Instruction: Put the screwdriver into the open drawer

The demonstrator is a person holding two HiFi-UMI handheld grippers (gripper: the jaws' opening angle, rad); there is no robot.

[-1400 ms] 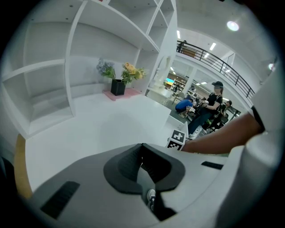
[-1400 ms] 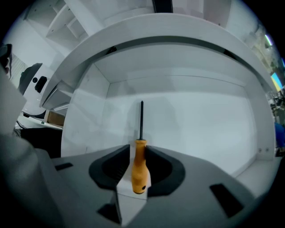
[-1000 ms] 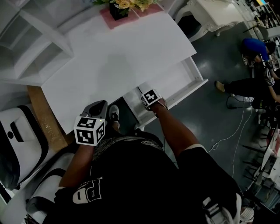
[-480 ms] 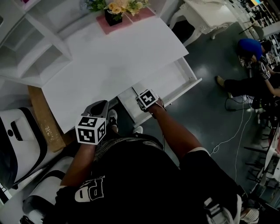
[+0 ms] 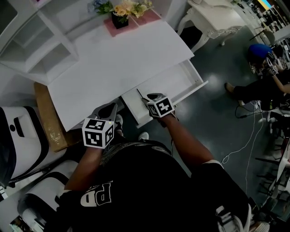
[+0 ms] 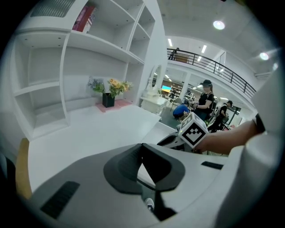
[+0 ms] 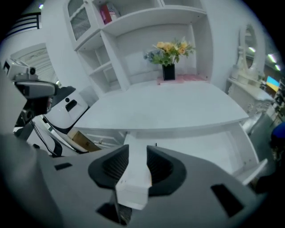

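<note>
A big, bright hall with a dark, glossy floor (image 5: 213, 54) surrounds a white counter (image 5: 113, 59). From the head view its top is flat and matt. Boxy shelves (image 5: 41, 50) fill the upper left, and flowers (image 5: 123, 8) stand on a pink mat (image 5: 145, 17) at the top edge. The drawer (image 5: 174, 84) stands pulled out at middle right, a shallow white tray with thin squared walls and a floor that looks bare. I cannot find the screwdriver (a thin dark sliver just beside the right tool may be it, but it is too small to tell). As I judge it, the drawer is open and the putting-in is not yet shown done. The right tool (image 5: 149, 97) sits at the drawer's near left corner. The left tool (image 5: 108, 110) hangs just below the counter's front edge, left of centre.

In the left gripper view, the left tool (image 6: 143, 151) has its dark ribbed pads together at the tips with nothing between them. The smooth counter top spreads beyond.

In the right gripper view, the right tool (image 7: 137, 162) is clamped on a squared white bar with a painted-wood look, which I take for the drawer's left wall. The drawer floor runs off to the right, plain and smooth, with no screwdriver to be made out.
</note>
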